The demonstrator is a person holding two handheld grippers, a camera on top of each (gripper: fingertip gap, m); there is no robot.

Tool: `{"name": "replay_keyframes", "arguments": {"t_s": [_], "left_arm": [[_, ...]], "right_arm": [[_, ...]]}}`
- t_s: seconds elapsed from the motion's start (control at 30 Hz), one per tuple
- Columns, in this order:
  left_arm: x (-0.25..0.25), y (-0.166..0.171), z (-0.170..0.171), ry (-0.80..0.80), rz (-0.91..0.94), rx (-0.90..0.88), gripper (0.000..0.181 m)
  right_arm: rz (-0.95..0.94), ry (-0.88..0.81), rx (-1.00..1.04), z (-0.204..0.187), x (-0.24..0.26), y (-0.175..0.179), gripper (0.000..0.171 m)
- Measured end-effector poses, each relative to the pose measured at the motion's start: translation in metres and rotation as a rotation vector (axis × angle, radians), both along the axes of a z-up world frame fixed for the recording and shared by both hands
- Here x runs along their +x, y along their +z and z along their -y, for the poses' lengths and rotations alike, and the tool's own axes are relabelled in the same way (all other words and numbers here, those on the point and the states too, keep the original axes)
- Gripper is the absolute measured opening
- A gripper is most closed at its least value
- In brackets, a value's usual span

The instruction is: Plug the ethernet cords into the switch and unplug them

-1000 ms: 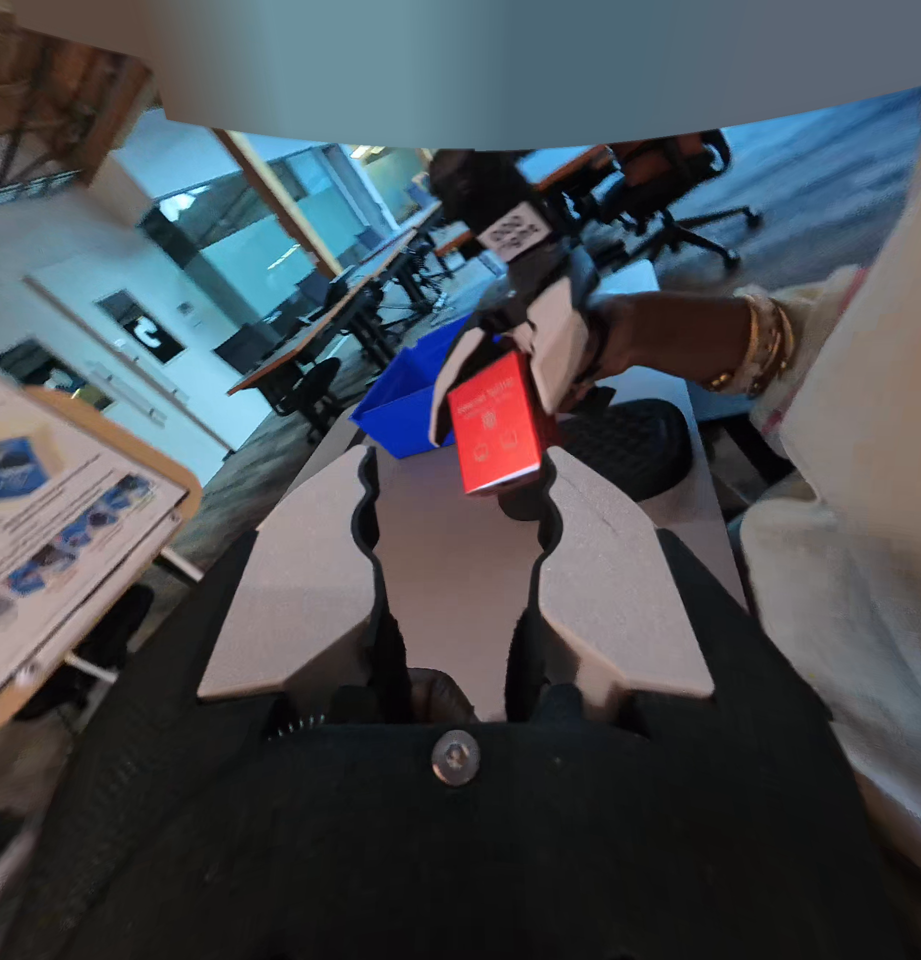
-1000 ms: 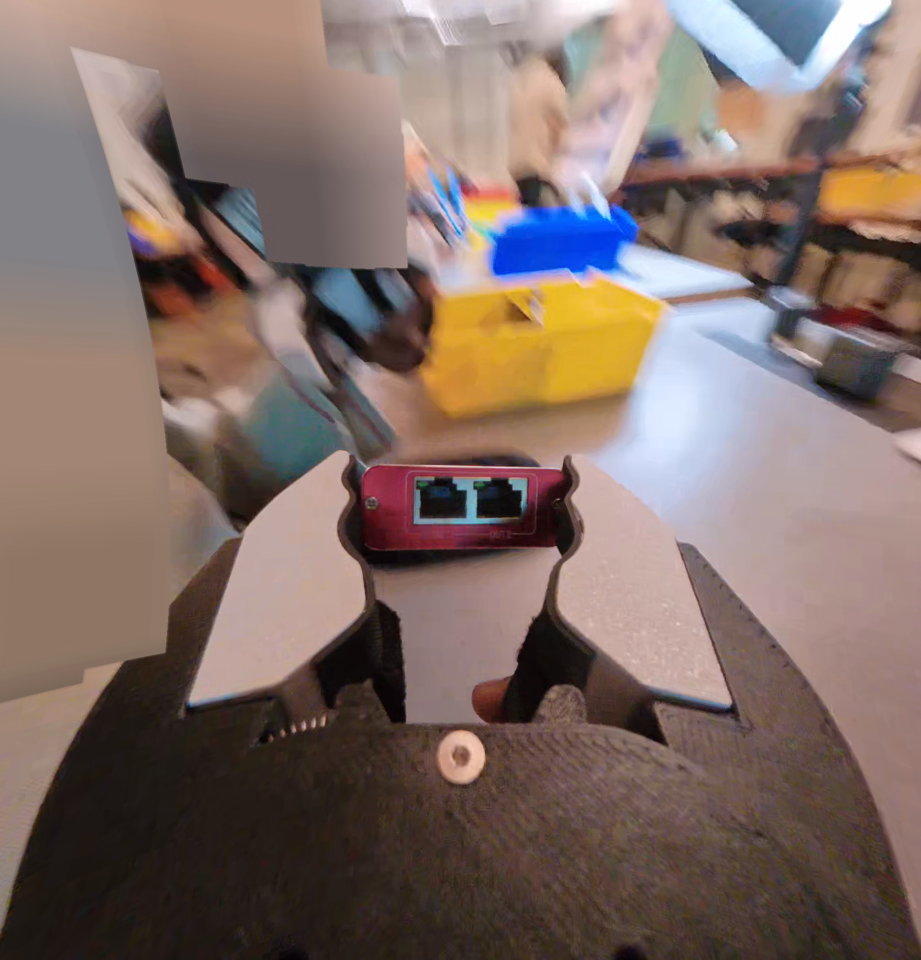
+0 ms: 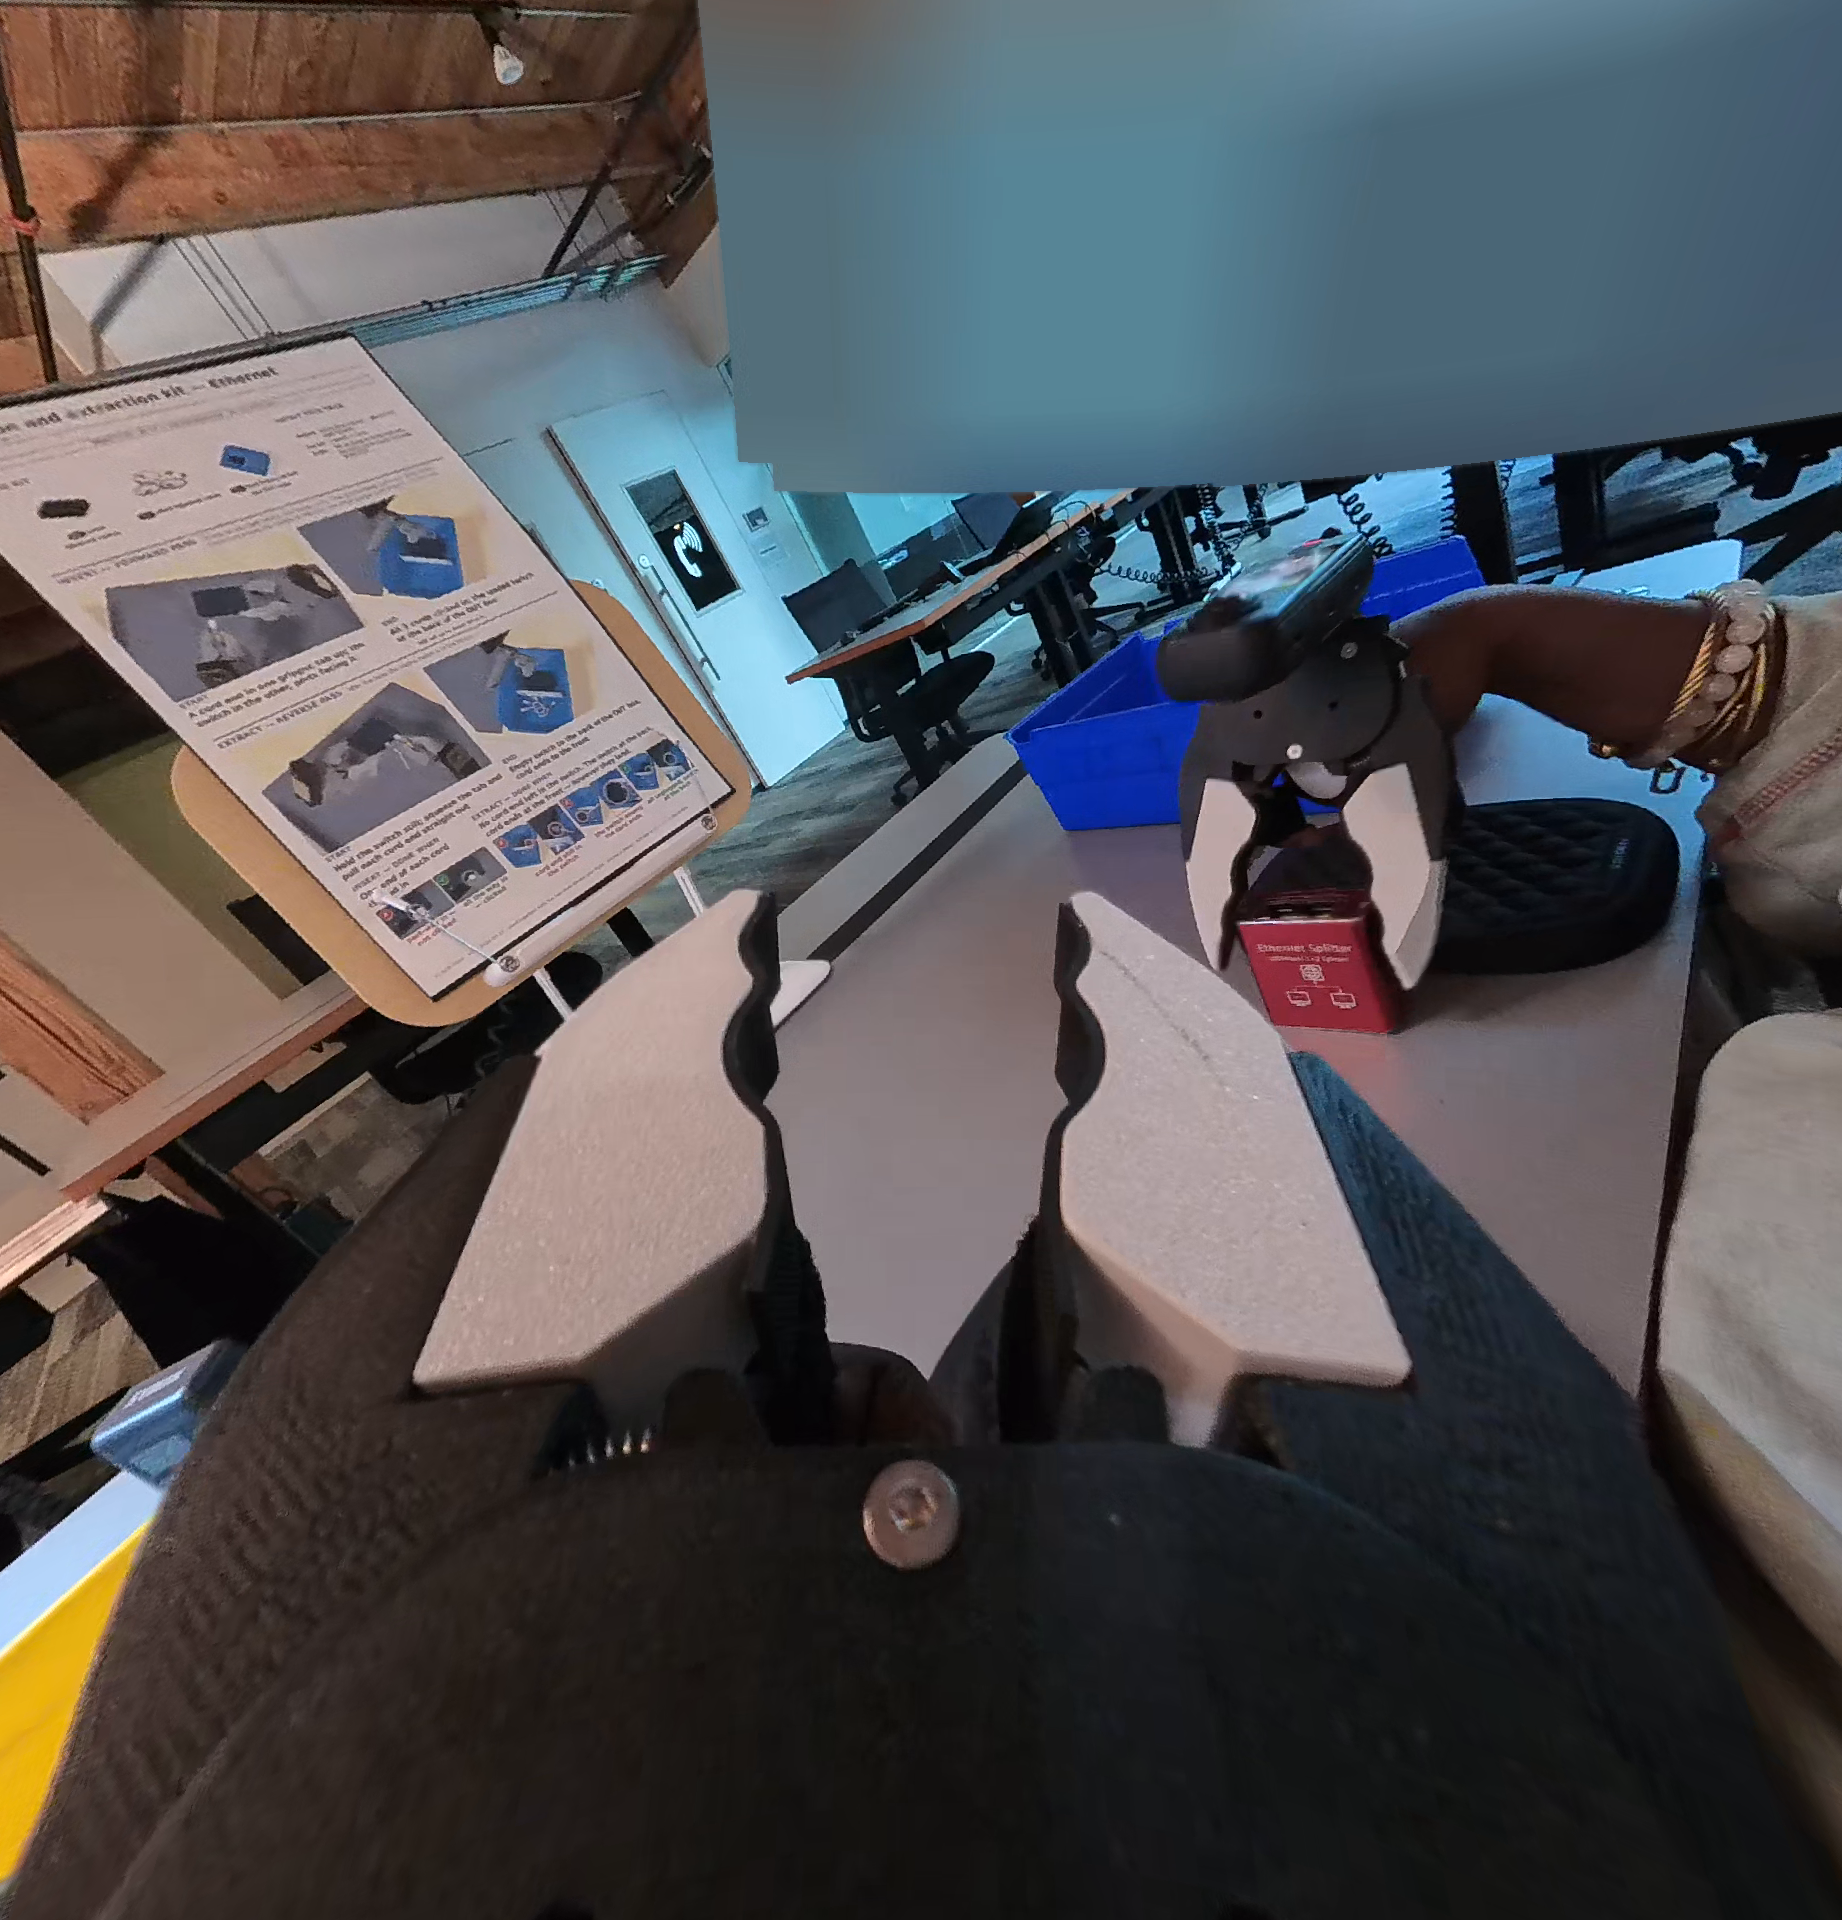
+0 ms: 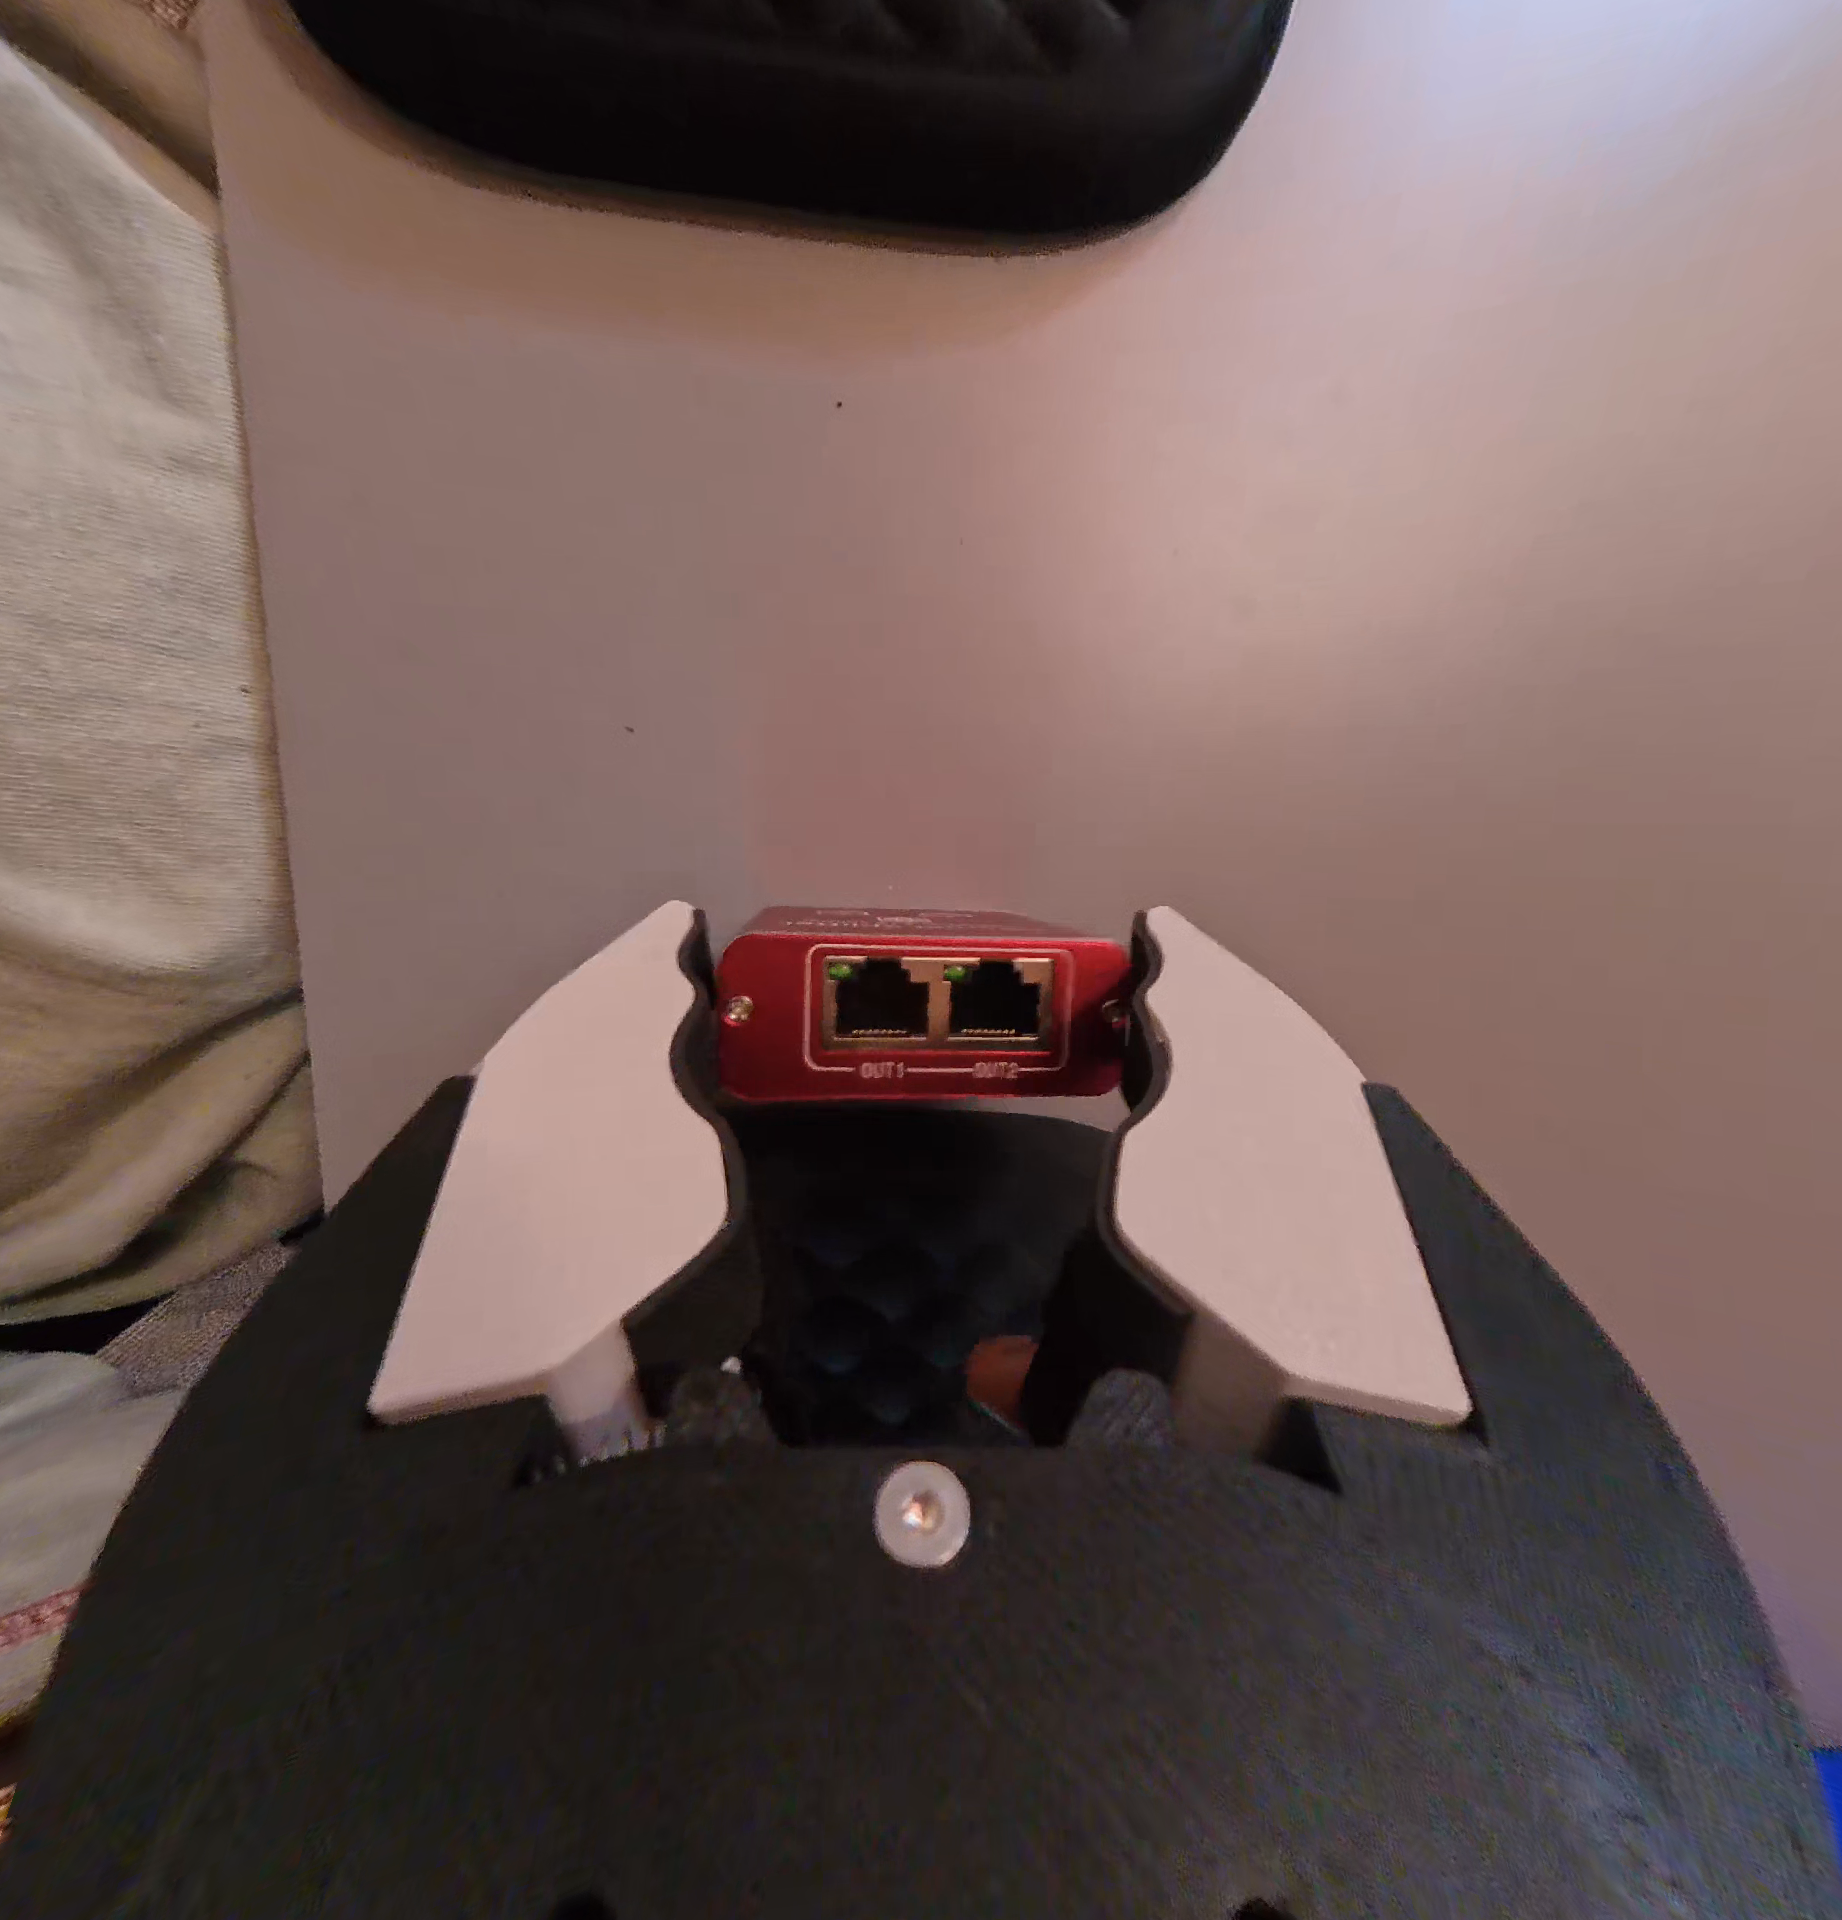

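Switch (image 3: pixel 1317 977) stands on end on the surface (image 3: pixel 927 1049), between jaws of right gripper (image 3: pixel 1312 951), w/ padded mat (image 3: pixel 1540 883) just behind and bin (image 3: pixel 1093 743) farther back. Left gripper (image 3: pixel 912 987) hovers nearer, well apart; instruction board (image 3: pixel 325 665) off surface's left edge.

Grey table (image 3: pixel 927 1081), matte, plain top. Red switch (image 3: pixel 1320 977) stands on end on it, at 2 o'clock in left wrist view. Black quilted pad (image 3: pixel 1551 883) lies flat just beyond switch, toward 3 o'clock, at table's edge. Blue bin (image 3: pixel 1093 743) sits farther back, at 1 o'clock, near far edge. In right wrist view: pad (image 4: pixel 792 104) at 12 o'clock, bare tabletop (image 4: pixel 1000 623) between it and switch (image 4: pixel 922 1003), two ports face camera.
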State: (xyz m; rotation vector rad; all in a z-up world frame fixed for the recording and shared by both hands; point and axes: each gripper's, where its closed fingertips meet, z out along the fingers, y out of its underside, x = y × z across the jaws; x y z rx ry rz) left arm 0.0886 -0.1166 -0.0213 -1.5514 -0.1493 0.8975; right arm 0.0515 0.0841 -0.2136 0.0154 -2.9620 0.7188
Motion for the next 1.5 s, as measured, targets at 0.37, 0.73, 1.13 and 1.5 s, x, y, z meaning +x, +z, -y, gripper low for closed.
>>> {"name": "replay_keyframes", "arguments": {"t_s": [0.37,0.73,1.13,1.5], "left_arm": [[-0.024,-0.013,0.124,0.547,0.246,0.065,0.053],[-0.081,-0.047,0.207,0.874,0.171,-0.369,0.025],[-0.18,-0.126,0.239,0.503,0.186,-1.339,0.034],[-0.172,-0.071,0.259,0.718,0.058,-1.119,0.014]], "right_arm": [[-0.334,-0.171,-0.676,-0.016,-0.008,0.083,0.129],[-0.469,-0.238,-0.768,-0.06,-0.002,0.119,0.122],[-0.49,-0.172,-0.814,-0.053,0.016,0.139,0.113],[-0.512,-0.186,-0.81,-0.062,0.015,0.139,0.105]]}}
